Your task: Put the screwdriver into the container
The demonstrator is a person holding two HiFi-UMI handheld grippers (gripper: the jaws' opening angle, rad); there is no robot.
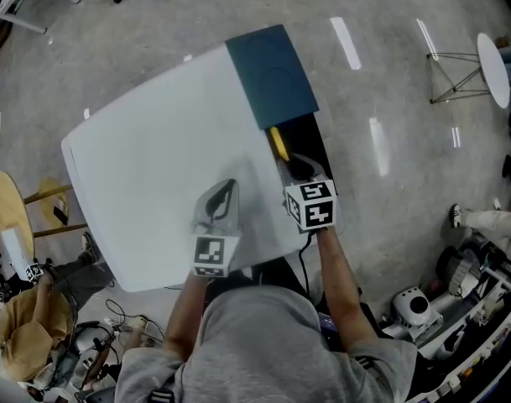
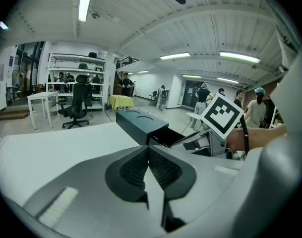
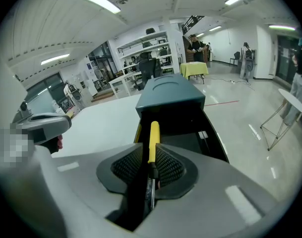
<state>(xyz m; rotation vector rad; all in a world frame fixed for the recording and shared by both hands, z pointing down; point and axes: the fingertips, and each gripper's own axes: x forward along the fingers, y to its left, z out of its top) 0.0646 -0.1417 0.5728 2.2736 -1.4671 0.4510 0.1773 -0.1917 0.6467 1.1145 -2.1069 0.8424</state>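
right gripper (image 3: 150, 151), nearest the lens in its own view, has its ribbed dark pads clamped on the yellow-handled screwdriver with a thin metal shaft (image 3: 153, 135). the grip sits where handle meets shaft. the shaft runs back between the pads and the handle sticks out ahead of the jaw tips.

screwdriver position: the handle is over the open black compartment of the dark teal rectangular container (image 3: 170, 100) and points toward its closed teal end. the head view puts the yellow handle (image 1: 278, 143) along the compartment's left edge, on the table side (cannot tell whether it touches the compartment's floor or wall).

container (image 1: 272, 74): sits along the right edge of the white rounded-corner table (image 1: 146, 158), with the teal end far from the person and the open black end nearer.

in the head view the right gripper (image 1: 297, 168) reaches in from the person's side, with its marker cube (image 1: 312, 204) just behind the jaws.

left gripper (image 2: 149, 151): jaws together, pads meeting at the tips, nothing between them. in the head view the left gripper (image 1: 221, 200) is over bare tabletop, just left of the container, near the right gripper but apart from both.

surroundings:
- grey polished floor (image 1: 381, 49) lies around the table.
- small round white side table on thin legs (image 1: 492, 70) stands to the right, well apart.
- black office chair (image 2: 80, 100) shows in the background of the left gripper view.
- person's grey shirt (image 1: 272, 334) fills the bottom of the head view.
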